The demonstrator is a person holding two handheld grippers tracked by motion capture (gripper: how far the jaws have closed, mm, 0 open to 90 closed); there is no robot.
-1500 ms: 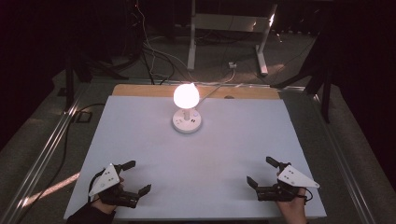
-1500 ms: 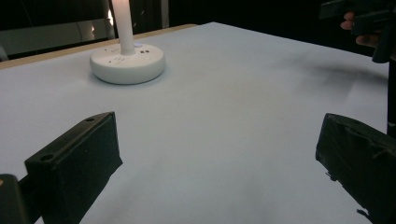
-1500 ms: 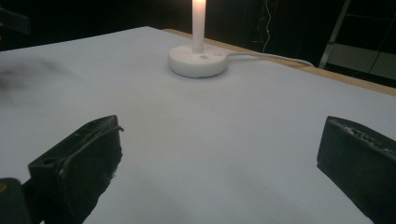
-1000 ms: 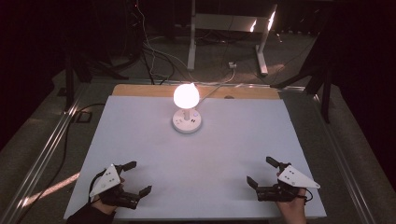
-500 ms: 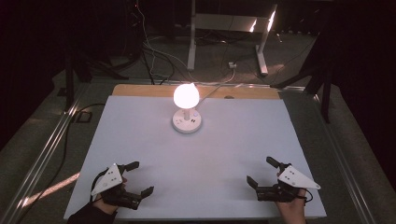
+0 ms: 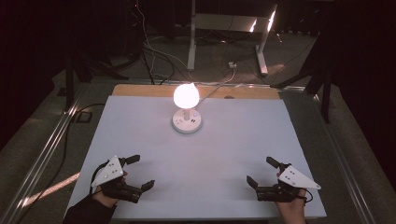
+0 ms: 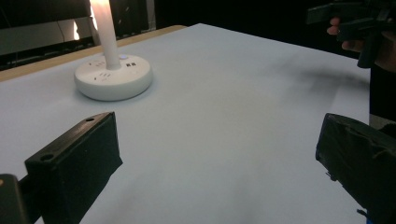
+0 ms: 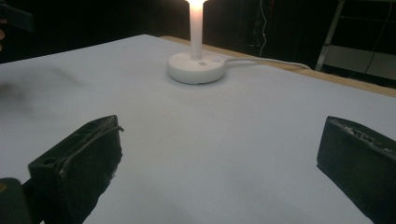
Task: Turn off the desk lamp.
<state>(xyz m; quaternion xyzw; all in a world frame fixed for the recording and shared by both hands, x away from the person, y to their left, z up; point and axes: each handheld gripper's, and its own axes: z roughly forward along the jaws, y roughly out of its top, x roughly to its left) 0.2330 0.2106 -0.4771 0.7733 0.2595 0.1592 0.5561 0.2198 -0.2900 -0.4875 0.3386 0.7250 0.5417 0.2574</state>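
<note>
Lit lamp (image 6: 187,112), white round base, is set at the far middle of the white table (image 6: 140,135). Left gripper (image 6: 138,172) and right gripper (image 6: 263,171) are held spread and empty near the front edge. No step is judged begun. No legible writing is seen.

The white table (image 6: 140,135) is bare over almost all of its surface, so a gripper can pass freely across the left, the right and the whole lower half of the high view. The only obstacle on it is the lit lamp (image 6: 187,105), which stands in the upper middle on a round white base (image 7: 113,77). Its white cord (image 8: 266,60) runs from the base toward the far edge. The left gripper (image 6: 136,172) at the lower left and the right gripper (image 6: 261,171) at the lower right are well apart, with open table between them.
</note>
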